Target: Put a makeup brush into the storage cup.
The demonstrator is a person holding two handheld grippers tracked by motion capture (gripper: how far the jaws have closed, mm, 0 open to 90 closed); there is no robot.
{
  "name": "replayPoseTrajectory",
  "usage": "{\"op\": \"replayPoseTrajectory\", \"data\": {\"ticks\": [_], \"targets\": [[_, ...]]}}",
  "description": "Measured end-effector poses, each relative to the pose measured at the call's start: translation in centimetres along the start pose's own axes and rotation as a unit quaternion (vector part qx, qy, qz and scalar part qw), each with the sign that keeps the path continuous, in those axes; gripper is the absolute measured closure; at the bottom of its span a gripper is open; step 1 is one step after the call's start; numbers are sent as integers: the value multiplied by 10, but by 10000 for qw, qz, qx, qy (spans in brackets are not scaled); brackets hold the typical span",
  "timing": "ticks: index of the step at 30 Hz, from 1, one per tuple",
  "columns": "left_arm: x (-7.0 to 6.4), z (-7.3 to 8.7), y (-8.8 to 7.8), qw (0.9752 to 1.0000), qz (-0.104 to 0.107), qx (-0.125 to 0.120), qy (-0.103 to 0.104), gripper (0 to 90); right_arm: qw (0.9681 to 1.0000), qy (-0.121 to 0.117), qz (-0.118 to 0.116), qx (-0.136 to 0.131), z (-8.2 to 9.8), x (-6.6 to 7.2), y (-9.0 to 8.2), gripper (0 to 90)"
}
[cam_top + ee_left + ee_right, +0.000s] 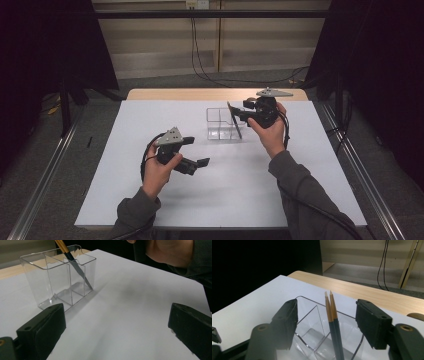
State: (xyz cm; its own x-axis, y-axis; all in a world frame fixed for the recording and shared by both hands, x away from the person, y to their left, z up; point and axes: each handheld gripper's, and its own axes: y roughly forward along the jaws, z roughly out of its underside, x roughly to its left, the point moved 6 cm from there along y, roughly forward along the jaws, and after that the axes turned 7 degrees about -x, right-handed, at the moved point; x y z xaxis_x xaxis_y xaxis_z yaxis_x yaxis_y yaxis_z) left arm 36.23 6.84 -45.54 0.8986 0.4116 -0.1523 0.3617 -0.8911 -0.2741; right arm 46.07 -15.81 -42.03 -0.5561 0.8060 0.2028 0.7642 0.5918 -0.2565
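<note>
A clear plastic organizer (220,126) (50,277) (310,311) with several compartments stands on the white table top, right of centre. Two dark sticks with tan tops (234,120) (75,266) (333,322) lean side by side in its right end compartment. My right gripper (239,114) (327,315) hovers over that end, open, one jaw on either side of the sticks' tops without touching them. My left gripper (196,151) (117,322) is low over the table in front of the organizer, open with nothing between its jaws. The right hand (170,251) appears beyond it.
The white sheet (150,190) covers most of the table; a bare wooden strip (200,94) (372,292) runs along the far edge. Metal rails (360,170) flank the table. Black cables (200,65) lie on the floor behind. Dark curtains hang at both sides.
</note>
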Motion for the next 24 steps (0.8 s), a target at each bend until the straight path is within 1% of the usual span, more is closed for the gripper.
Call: {"op": "replayPoseTrajectory", "data": {"ticks": [2,4,6,8,9,10,12,15,16,17,18,19,20,21,24], "targets": [[0,0,1,10000,15,8,-33,11,10000,-24,-2,-4,-1,0,-2,314],[0,1,2,10000,47,15,-19,11,10000,-51,-26,-57,-1,0,-6,295],[1,2,3,10000,25,43,-37,11,9999,-45,-56,-77,0,-1,-8,283],[2,1,3,10000,2,22,-43,11,9999,-75,-58,-96,1,-1,-12,279],[1,0,4,10000,9,-23,-45,11,9999,-53,-51,-91,2,-2,-14,270],[1,0,4,10000,6,-1,-36,11,9999,-55,-66,-91,3,-2,-16,260],[1,0,5,10000,37,-2,-22,11,9999,-102,-64,-81,3,-3,-18,237],[1,0,4,10000,17,-7,-7,11,9997,-189,-83,-126,1,-2,-23,211],[1,0,4,10000,22,-11,-25,11,9996,-196,-126,-153,1,-2,-24,205],[0,0,4,10000,4,-17,-28,11,9997,-167,-130,-152,1,-2,-26,194],[-1,1,4,10000,30,-31,-66,11,9996,-176,-129,-161,1,-2,-27,180],[-1,1,4,10000,64,-28,-41,11,9996,-175,-136,-181,1,-2,-28,172],[0,2,3,10000,48,-8,-26,11,9996,-160,-163,-194,2,-1,-29,163],[0,2,2,10000,17,13,-12,11,9995,-174,-130,-208,2,-2,-30,157],[0,1,2,10000,30,-39,-42,11,9995,-154,-158,-222,4,-2,-33,125]]}}
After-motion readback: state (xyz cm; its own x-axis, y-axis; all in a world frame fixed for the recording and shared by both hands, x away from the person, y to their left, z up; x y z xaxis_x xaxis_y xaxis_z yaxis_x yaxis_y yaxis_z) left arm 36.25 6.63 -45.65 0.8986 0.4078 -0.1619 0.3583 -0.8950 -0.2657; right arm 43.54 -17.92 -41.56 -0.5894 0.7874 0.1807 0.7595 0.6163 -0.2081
